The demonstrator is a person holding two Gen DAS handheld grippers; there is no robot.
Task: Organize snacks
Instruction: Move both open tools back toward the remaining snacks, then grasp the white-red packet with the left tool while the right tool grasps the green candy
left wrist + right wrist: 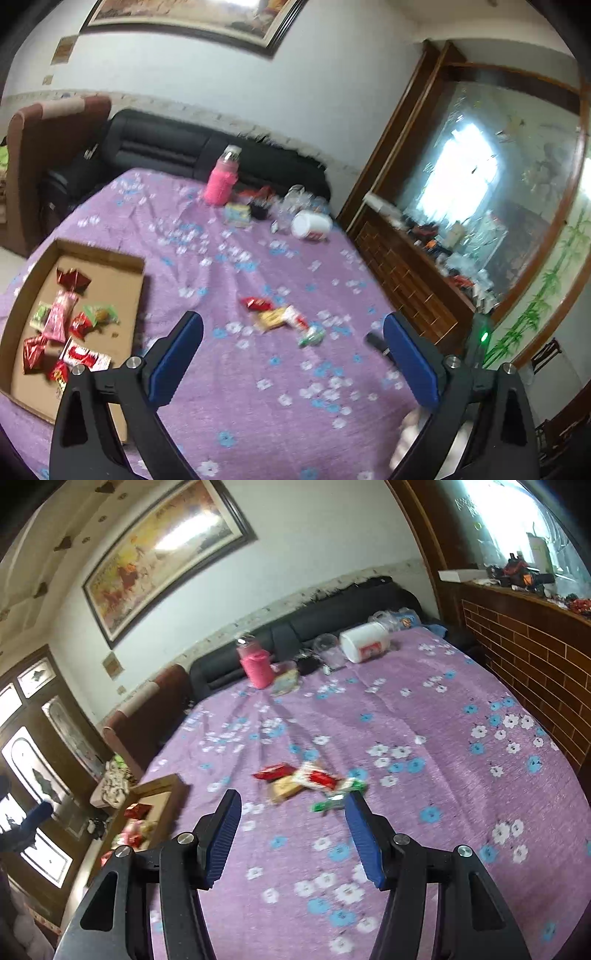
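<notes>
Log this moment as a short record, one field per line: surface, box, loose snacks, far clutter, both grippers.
surface: table under a purple flowered cloth
box: shallow cardboard box at the table's left edge, several wrapped snacks inside
loose snacks: small cluster of wrappers mid-table, outside the box
far clutter: pink bottle upright; white tub on its side; clear plastic items beside it
left gripper: open, empty, above the cloth
right gripper: open, empty, pointed toward the loose cluster
image quality: motion blur, wrapper labels unreadable
</notes>
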